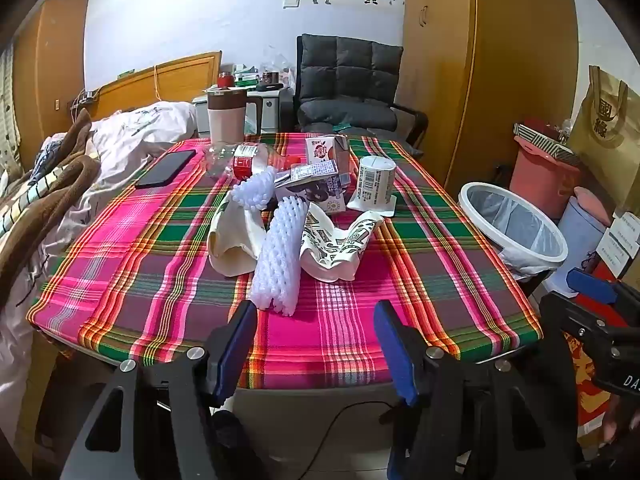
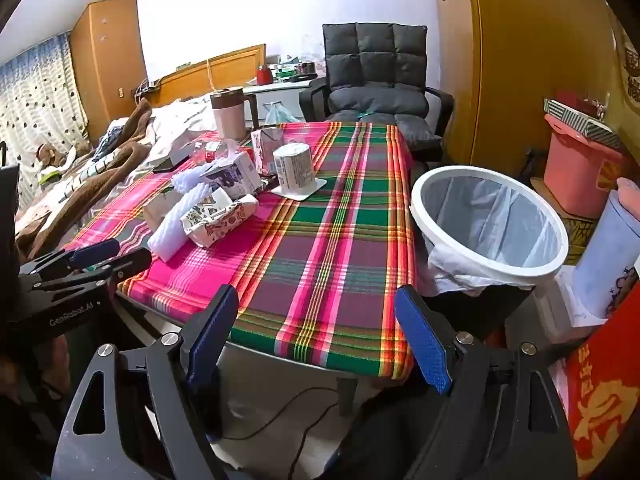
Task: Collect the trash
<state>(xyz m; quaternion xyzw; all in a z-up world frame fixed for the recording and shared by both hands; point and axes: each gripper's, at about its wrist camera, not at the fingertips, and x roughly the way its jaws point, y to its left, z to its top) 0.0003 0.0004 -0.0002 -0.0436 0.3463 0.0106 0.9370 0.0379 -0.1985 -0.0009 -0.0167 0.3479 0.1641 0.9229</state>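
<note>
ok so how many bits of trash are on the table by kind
white foam fruit nets: 2
drink cartons: 2
crumpled paper cups or wrappers: 2
upturned paper cup: 1
crushed clear bottle with red label: 1
total: 8

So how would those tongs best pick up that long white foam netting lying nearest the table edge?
Probably at the near end of the white foam net sleeve, coming from the front with the open left tongs. It lies lengthwise toward them, narrow enough to fit between the fingers, and its far end leans on other litter.
</note>
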